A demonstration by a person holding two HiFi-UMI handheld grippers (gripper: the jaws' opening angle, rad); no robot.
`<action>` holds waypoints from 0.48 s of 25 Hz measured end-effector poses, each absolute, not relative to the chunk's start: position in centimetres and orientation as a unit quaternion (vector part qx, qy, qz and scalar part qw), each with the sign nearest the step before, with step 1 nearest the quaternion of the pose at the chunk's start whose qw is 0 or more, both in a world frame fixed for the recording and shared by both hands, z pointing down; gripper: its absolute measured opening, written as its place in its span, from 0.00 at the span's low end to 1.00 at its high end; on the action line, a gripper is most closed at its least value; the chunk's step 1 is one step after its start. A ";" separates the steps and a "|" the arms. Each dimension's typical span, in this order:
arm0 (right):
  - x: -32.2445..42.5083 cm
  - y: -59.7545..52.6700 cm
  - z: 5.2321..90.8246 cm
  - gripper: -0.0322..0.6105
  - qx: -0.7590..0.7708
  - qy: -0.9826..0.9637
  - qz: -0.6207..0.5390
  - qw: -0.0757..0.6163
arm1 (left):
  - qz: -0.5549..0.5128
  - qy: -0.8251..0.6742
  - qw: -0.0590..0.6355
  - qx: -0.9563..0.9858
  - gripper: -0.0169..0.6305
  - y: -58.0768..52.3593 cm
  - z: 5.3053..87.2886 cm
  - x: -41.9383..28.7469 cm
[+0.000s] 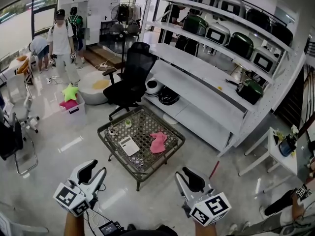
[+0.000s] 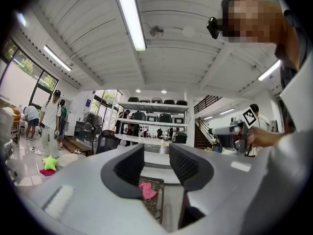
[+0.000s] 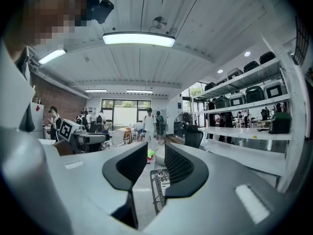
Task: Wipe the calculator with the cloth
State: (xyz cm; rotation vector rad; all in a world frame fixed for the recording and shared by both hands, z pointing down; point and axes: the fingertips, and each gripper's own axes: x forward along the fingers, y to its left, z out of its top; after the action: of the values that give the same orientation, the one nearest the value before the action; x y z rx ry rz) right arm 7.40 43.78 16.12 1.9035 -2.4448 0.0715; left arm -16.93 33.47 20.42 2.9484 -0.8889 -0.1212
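A low wicker-topped table point(image 1: 172, 133) stands ahead of me on the floor. On it a white calculator point(image 1: 129, 146) lies left of a crumpled pink cloth point(image 1: 158, 142). Both grippers are held level in front of me, well short of the table. My left gripper point(image 1: 95, 171) is open and empty. In the left gripper view its jaws point(image 2: 156, 164) frame the pink cloth point(image 2: 147, 190) far beyond them. My right gripper point(image 1: 190, 175) is also open with nothing between its jaws point(image 3: 155, 163), and past them shows the table's near corner point(image 3: 155, 192).
A black office chair point(image 1: 129, 77) stands behind the table, beside long white shelves point(image 1: 206, 82) of cookers. A small white side table point(image 1: 275, 151) is at the right. A box with a green star toy point(image 1: 71, 101) and several people are at the far left.
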 end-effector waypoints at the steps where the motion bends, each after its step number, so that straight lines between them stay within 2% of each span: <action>1: 7.4 43.7 16.1 0.22 0.615 -0.788 0.024 0.019 | -0.041 -0.288 0.031 0.956 0.29 33.3 20.5 -17.0; 12: 7.6 40.6 17.3 0.22 0.601 -0.798 0.041 0.021 | -0.052 -0.302 0.055 0.950 0.29 31.4 22.0 -17.3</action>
State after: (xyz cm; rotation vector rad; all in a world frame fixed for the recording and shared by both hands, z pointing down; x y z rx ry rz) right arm 7.62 40.57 17.34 1.8632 -2.4747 0.1271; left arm -17.26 31.44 21.98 2.8856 -0.9165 -0.1594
